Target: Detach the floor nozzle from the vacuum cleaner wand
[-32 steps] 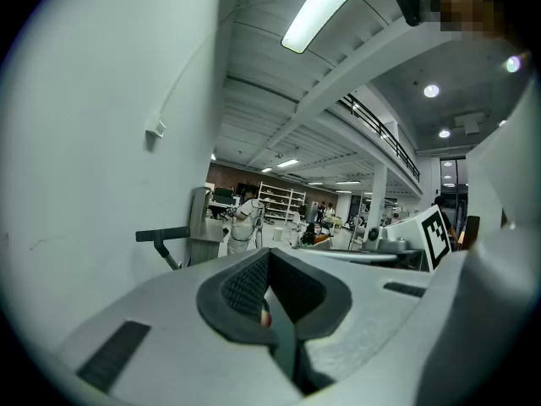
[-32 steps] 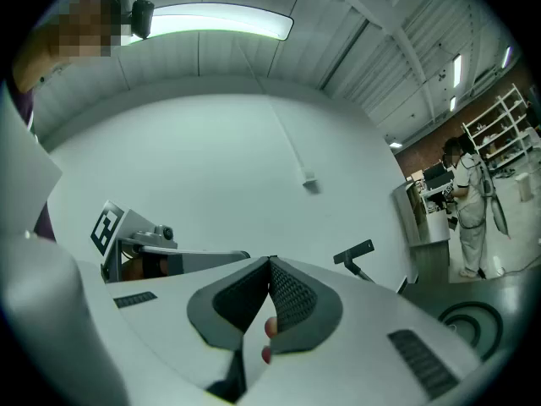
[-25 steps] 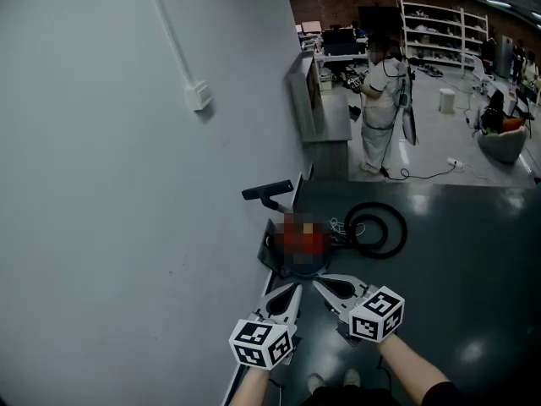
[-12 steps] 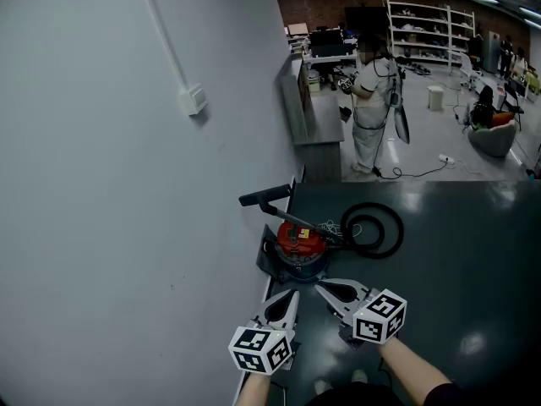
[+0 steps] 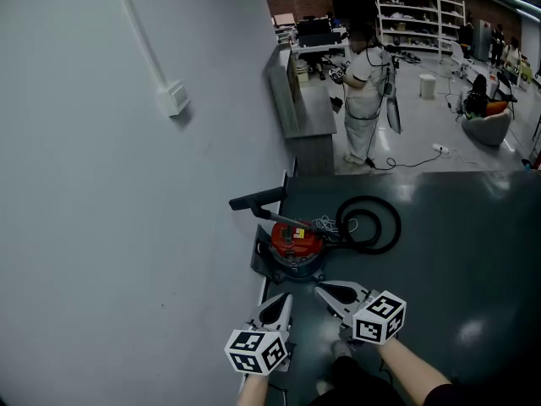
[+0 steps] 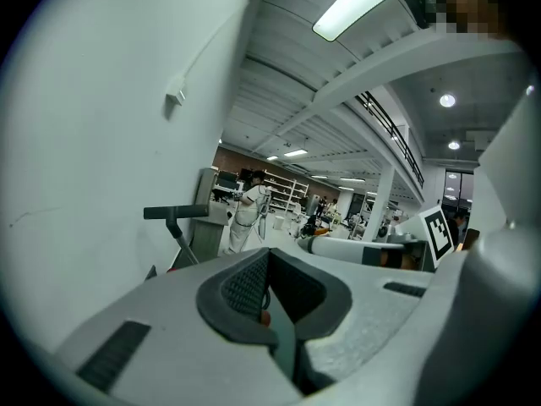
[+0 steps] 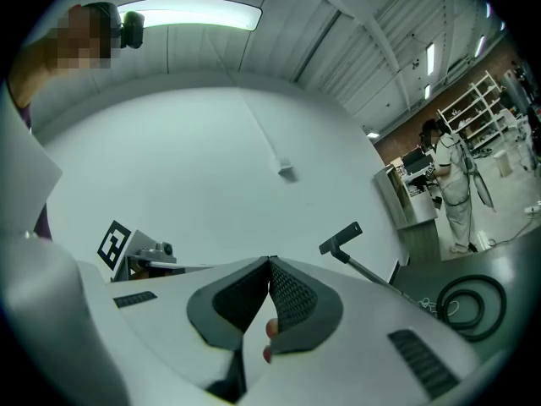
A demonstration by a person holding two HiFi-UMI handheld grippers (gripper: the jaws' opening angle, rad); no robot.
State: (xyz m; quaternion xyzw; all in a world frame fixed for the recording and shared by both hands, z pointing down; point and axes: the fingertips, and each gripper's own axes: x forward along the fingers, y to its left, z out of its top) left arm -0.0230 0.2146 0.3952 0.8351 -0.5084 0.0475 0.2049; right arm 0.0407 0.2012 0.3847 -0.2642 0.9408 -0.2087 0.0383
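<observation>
A red canister vacuum (image 5: 295, 242) sits on the dark floor by the grey wall. Its black floor nozzle (image 5: 258, 199) is raised on the thin wand (image 5: 283, 219), which slants down to the canister. The black hose (image 5: 368, 224) lies coiled to the right. Both grippers hover short of the canister, apart from it. My left gripper (image 5: 283, 298) is shut and empty, and so is my right gripper (image 5: 321, 288). The nozzle (image 6: 175, 212) shows beyond the closed jaws in the left gripper view. In the right gripper view the nozzle (image 7: 341, 237), wand (image 7: 372, 271) and hose (image 7: 470, 299) lie ahead.
A grey wall (image 5: 127, 227) with a junction box (image 5: 175, 98) runs along the left. A grey counter (image 5: 300, 100) stands behind the vacuum. A person (image 5: 363, 100) stands farther back with a cable (image 5: 406, 161) on the floor. Shelves (image 5: 410, 19) line the far wall.
Both grippers have sunk a little lower in the head view and stay shut. The vacuum has drifted slightly up and left in the picture.
</observation>
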